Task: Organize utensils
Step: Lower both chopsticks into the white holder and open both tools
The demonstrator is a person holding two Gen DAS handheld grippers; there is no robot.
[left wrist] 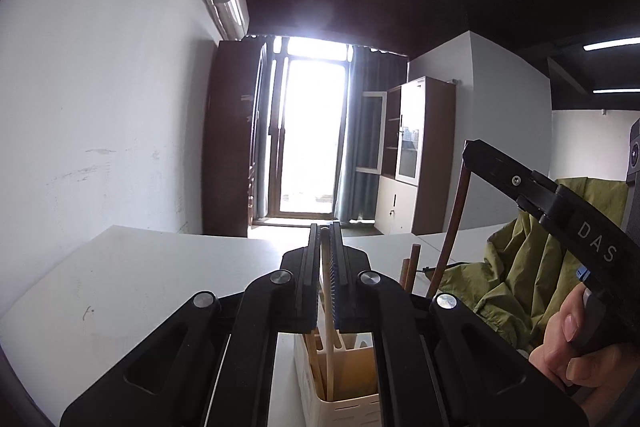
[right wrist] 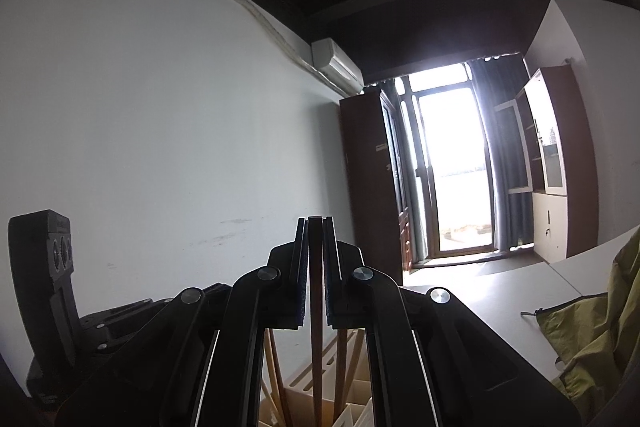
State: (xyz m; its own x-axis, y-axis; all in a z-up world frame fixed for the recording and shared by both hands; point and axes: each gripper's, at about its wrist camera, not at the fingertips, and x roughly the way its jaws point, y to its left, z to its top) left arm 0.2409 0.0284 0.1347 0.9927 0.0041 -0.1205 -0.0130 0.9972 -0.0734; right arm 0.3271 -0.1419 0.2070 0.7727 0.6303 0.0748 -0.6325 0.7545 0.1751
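Standing upright in a cream slotted utensil holder (left wrist: 340, 379) on the white table (left wrist: 140, 287), a pale wooden utensil handle (left wrist: 329, 307) is clamped between the closed fingers of the left gripper (left wrist: 325, 227), its lower end down inside a compartment. Beside it in the holder rise other wooden handles (left wrist: 412, 267). The right gripper (right wrist: 315, 221) is clenched on a dark brown wooden handle (right wrist: 316, 327) that also reaches down into the holder (right wrist: 360, 415); from the left wrist view this stick (left wrist: 456, 219) slants up to the right gripper's tip. An olive green jacket (left wrist: 520, 267) lies on the table just right of the holder
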